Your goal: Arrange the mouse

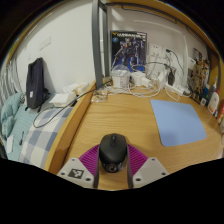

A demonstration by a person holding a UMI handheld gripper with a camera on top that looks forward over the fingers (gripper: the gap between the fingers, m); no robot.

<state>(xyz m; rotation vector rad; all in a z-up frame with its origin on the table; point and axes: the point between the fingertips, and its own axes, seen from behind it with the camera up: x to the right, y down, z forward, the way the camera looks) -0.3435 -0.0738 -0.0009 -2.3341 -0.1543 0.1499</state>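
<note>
A black mouse [113, 150] is seen pinched between the pink-padded fingers of the gripper [112, 165] near the wooden desk's [120, 115] front edge, seemingly held for placing on the blue mat [178, 120] toward the desk's right side.

Soft, even indoor light is filling the scene, leaving the desk [120, 115] evenly lit. Fisheye distortion is bending the edges. Distant clutter is blurring.
</note>
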